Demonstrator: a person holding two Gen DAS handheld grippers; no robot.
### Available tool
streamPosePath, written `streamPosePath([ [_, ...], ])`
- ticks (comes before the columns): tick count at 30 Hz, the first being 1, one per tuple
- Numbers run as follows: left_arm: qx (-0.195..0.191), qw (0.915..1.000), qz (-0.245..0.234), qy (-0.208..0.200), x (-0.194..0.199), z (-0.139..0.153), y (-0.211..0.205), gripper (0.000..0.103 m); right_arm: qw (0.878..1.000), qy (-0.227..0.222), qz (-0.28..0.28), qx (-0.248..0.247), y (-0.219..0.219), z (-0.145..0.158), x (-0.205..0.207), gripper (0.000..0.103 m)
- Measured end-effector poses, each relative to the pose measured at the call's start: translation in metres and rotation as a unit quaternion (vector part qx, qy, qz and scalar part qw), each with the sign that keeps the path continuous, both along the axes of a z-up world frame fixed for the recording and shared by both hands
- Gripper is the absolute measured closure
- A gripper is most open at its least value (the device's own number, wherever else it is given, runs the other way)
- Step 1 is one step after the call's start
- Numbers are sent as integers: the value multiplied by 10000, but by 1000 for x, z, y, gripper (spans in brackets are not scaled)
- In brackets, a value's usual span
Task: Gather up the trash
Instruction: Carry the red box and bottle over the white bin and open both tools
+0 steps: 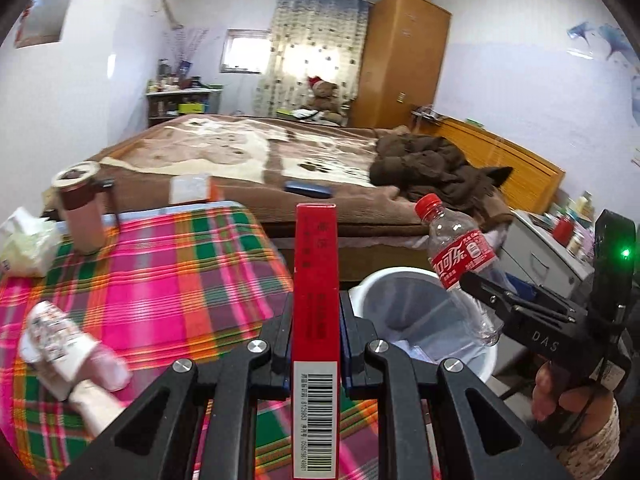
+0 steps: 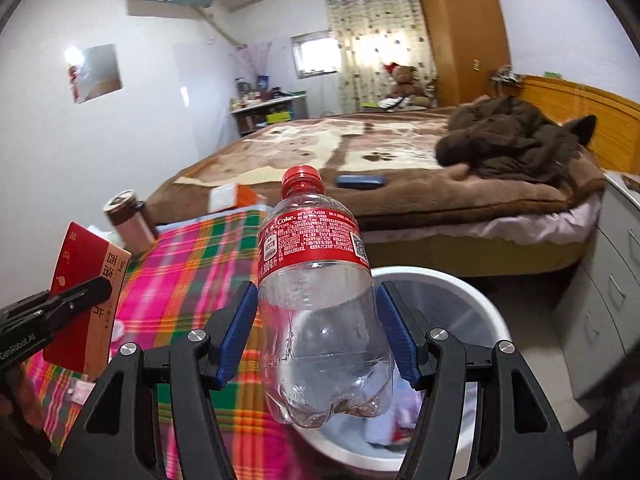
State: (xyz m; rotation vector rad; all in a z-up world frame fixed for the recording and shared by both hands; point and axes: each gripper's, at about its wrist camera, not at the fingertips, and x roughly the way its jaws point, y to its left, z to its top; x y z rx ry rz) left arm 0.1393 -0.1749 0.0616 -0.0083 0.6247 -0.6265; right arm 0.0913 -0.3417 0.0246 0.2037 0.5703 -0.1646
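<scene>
My left gripper [image 1: 315, 340] is shut on a flat red carton [image 1: 316, 280] with a barcode, held edge-on and upright; the same red carton [image 2: 86, 296] shows at the left of the right wrist view. My right gripper [image 2: 318, 328] is shut on an empty clear Coke bottle [image 2: 316, 312] with a red cap and label, its blue pads [image 2: 236, 332] pressing both sides. In the left wrist view the bottle [image 1: 460, 264] hangs tilted above a white trash bin [image 1: 416, 312]. The bin [image 2: 472, 312] has some scraps inside and stands just beyond the bottle.
A table with a pink and green plaid cloth [image 1: 140, 280] carries a brown cup [image 1: 80, 208], crumpled tissue [image 1: 28, 240] and a pale wrapped tube [image 1: 68, 344]. Behind is a bed [image 1: 248, 160] with a brown coat [image 1: 432, 168]. Grey drawers [image 2: 604, 300] stand right of the bin.
</scene>
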Motion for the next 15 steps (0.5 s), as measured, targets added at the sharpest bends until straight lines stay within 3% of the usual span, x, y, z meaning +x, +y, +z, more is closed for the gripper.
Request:
streamPosePath([
  [6, 19, 9987, -494, 147, 0, -9, -52, 85, 9991, 213, -360, 71, -26, -14, -6, 40],
  [15, 181, 9965, -786, 215, -8, -20, -99, 85, 9965, 527, -618, 215, -57, -35, -9, 40],
])
